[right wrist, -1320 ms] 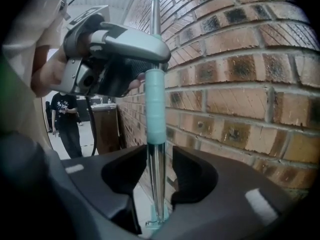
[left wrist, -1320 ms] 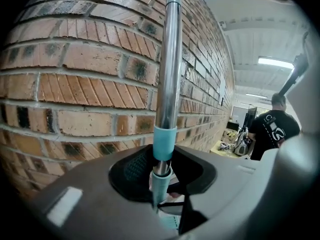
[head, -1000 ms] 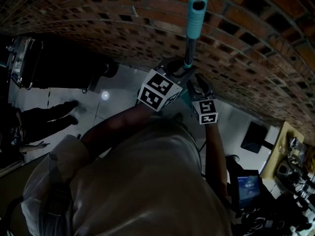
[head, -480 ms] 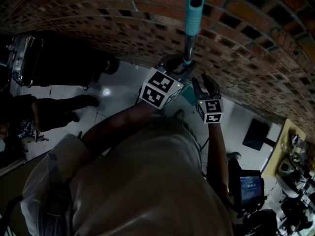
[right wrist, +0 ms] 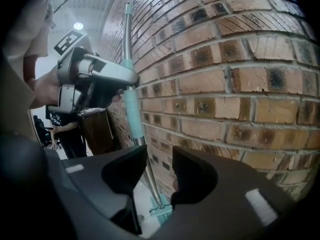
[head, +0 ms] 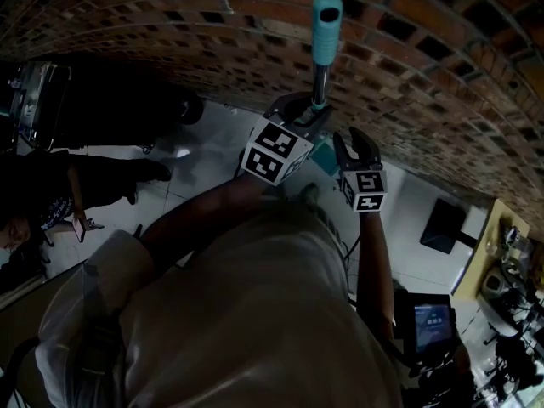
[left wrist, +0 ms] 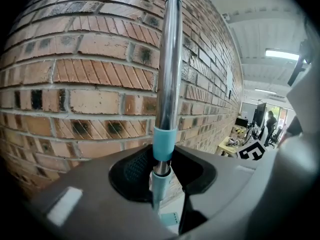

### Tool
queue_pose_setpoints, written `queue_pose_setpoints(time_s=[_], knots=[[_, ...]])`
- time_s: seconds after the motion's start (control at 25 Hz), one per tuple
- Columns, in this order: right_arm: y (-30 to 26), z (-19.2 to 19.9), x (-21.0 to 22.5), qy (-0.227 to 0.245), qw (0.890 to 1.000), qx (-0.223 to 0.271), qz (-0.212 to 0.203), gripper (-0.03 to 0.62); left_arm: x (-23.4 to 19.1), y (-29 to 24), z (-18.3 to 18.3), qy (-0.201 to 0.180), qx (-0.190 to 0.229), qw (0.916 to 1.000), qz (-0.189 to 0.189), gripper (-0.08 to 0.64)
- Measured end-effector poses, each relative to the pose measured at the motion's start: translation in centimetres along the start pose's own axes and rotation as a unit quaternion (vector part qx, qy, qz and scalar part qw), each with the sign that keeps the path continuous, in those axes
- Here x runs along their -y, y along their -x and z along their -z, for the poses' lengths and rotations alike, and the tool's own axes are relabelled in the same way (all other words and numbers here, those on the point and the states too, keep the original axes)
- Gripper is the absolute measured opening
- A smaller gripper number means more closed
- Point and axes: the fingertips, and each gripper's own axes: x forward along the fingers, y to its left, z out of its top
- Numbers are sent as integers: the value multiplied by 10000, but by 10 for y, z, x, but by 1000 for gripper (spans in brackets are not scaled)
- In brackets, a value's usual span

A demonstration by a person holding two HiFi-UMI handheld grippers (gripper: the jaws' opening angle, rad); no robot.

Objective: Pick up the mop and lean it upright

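My left gripper [left wrist: 161,170] has its jaws shut tight on the shiny pole of the mop [left wrist: 167,74], just under a blue band [left wrist: 163,143]. My right gripper [right wrist: 160,171] has its jaws wide apart and holds nothing; the pole stands just past them. The mop stands almost straight up, its foot [right wrist: 161,210] down near the floor [head: 212,155], close beside the brick wall [right wrist: 240,94]. I think the lifting is done. What is left is to rest it on the wall and let go.
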Motion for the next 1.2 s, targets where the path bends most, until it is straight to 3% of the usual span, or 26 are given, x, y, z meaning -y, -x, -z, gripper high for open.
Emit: queue_pose_setpoints(time_s=[0.68, 1.2], knots=[[9, 18, 0, -169, 9995, -197, 174, 146, -6, -11, 35, 10, -137, 9999, -24, 126], [15, 20, -2, -177, 9993, -181, 288, 116, -14, -18, 63, -185, -169, 9995, -188, 126]])
